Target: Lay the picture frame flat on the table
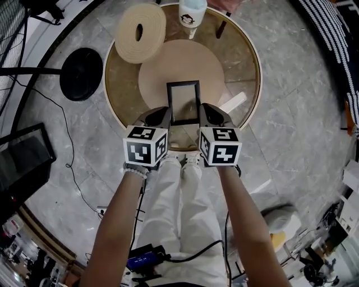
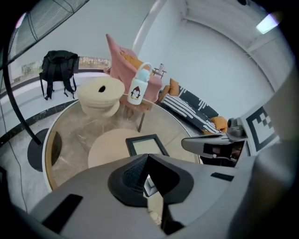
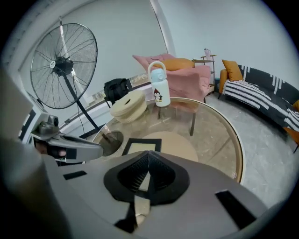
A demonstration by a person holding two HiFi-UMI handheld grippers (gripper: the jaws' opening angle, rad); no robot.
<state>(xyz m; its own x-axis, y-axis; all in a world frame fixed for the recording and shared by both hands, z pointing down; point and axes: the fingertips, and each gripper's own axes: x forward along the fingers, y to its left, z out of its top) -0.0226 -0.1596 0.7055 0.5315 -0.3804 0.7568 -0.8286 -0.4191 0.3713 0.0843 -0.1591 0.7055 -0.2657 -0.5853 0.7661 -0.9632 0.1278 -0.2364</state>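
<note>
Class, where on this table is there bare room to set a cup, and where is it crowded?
Free: right side of the table, between mat and rim; a strip left of the mat, this side of the hat. Crowded: far edge with hat and bottle; near edge, where left claw and right claw flank the frame.

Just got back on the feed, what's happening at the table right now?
A person holds a gripper in each hand over the near side of the round glass table. The picture frame already lies flat on the round beige mat, and the two grippers flank its near end. The left gripper and the right gripper both have their jaws together with nothing held between them. The frame looks laid down as asked.
</note>
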